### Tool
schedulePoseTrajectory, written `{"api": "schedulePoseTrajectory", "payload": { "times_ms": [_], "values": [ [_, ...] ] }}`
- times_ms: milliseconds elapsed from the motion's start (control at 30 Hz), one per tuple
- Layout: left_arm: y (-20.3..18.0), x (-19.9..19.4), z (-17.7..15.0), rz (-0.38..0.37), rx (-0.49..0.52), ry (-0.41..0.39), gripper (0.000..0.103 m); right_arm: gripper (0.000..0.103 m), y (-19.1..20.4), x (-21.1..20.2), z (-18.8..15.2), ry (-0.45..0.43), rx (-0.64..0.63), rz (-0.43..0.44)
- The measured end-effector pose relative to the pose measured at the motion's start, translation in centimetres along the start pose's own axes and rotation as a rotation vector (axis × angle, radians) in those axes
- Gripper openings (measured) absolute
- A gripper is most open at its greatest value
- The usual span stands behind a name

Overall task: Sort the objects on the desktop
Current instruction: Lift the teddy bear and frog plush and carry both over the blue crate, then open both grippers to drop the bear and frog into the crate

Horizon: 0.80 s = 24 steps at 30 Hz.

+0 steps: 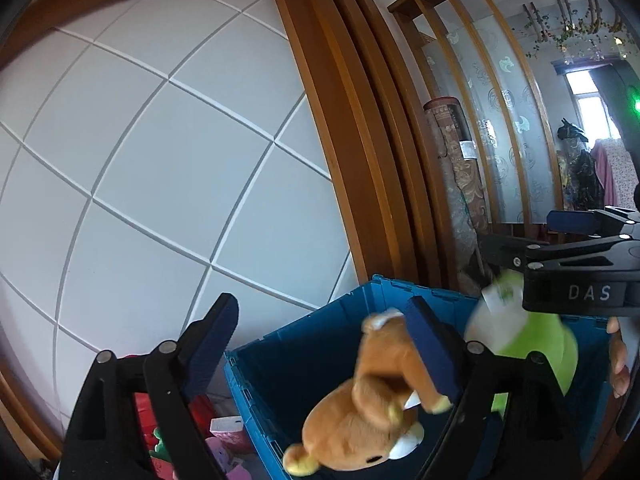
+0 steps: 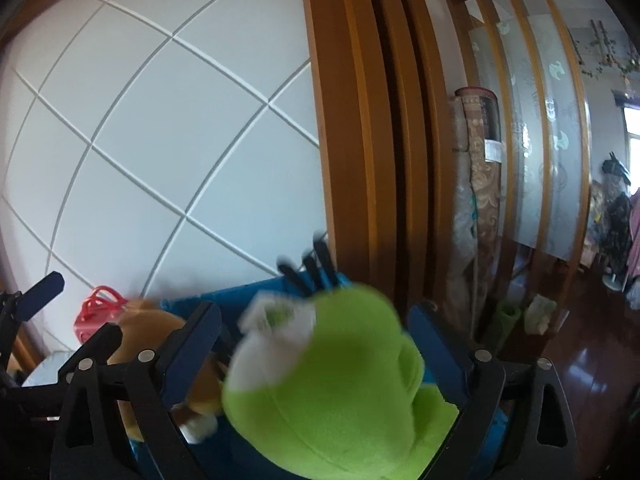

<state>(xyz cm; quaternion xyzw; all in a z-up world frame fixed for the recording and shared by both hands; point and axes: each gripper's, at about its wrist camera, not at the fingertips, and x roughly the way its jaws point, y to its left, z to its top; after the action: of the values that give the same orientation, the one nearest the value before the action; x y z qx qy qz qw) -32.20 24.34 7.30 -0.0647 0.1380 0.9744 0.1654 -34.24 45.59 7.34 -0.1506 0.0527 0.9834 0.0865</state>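
**bin_sorter:** So the brown bear plush (image 1: pixel 360 404) is at the lower middle of my left wrist view, upside down, head toward the bottom edge, over the open blue crate (image 1: pixel 280 360). My left gripper (image 1: pixel 324 344) has its fingers spread wide apart; one pad sits against the bear's leg, but nothing is clamping it. The green frog plush (image 2: pixel 336 392) fills the bottom centre of the right wrist view, between the fingers of my right gripper (image 2: pixel 320 344), which are also spread wide with daylight on both sides. It's blurred, so I'd guess it's dropping (can't swear to it).

**plushwrangler:** How do they handle?

**bin_sorter:** Going by looks: very light, soft, squashy, nothing fragile. The fabric looks fuzzy, so probably grippy rather than slick. I'd pinch the fat part of the body or head, where there's stuffing to bite into. Limbs are floppy, and grabbing one leaves the rest swinging.

**plushwrangler:** Anything else around?

**bin_sorter:** The crate stands against a white tiled wall (image 1: pixel 160 160). In the lower left of the left view there are pink and red bits (image 1: pixel 224 440) beside it on the floor, and a red basket (image 2: pixel 98 312) shows at the left of the right view. Wooden door frame (image 1: pixel 352 120) up the middle.
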Motion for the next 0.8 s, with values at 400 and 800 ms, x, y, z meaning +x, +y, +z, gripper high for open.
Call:
{"api": "schedulePoseTrajectory", "payload": {
  "times_ms": [400,800],
  "values": [
    [0.2,-1.4,-0.8,0.064,-0.048,0.008,0.093,0.102,0.1,-6.1,-2.4,-0.067,-0.013,0.014],
    [0.7,-6.4,-3.6,0.13,-0.105,0.029,0.093,0.102,0.9,-11.6,-7.6,-0.063,0.013,0.058]
  ]
}}
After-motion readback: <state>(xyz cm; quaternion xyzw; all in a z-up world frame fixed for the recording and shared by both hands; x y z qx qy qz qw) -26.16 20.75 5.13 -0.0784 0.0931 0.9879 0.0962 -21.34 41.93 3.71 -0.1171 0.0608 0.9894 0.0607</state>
